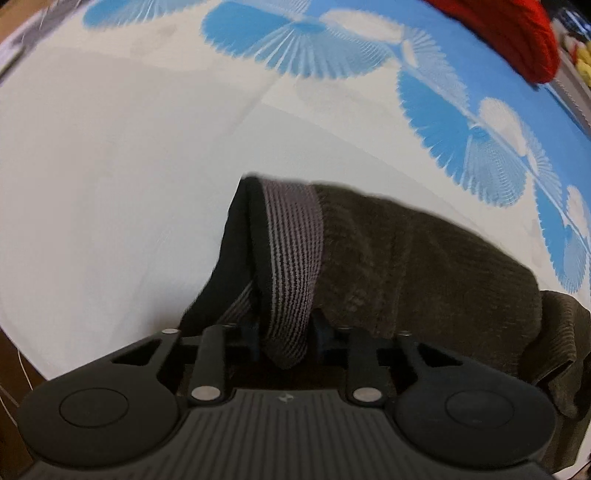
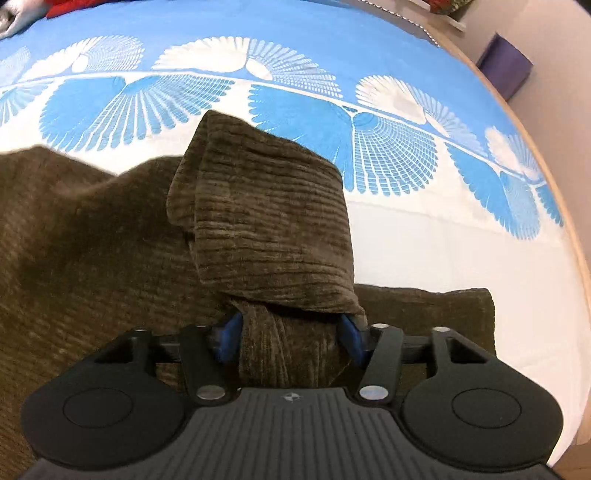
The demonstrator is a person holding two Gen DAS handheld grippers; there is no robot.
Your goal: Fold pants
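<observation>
Plainly, both grippers have a bite on the brown corduroy pants (image 1: 424,266), which lie partly lifted off the blue-and-white patterned bedsheet (image 1: 110,166). The left gripper (image 1: 286,338) is closed narrow on the grey striped elastic waistband (image 1: 291,258), whose loop rises toward twelve o'clock from the jaws; gripping the band gives a firm edge that will not stretch or slip. The right gripper (image 2: 288,336) pinches a thick bunch of corduroy between its blue pads (image 2: 227,338), and a folded flap stands up at twelve o'clock, with more pants (image 2: 74,240) spread out toward nine o'clock. Holding two separate points likely lets the person carry one end over the other for a fold. A red cloth (image 1: 517,33) sits at one o'clock in the left view, well apart.
</observation>
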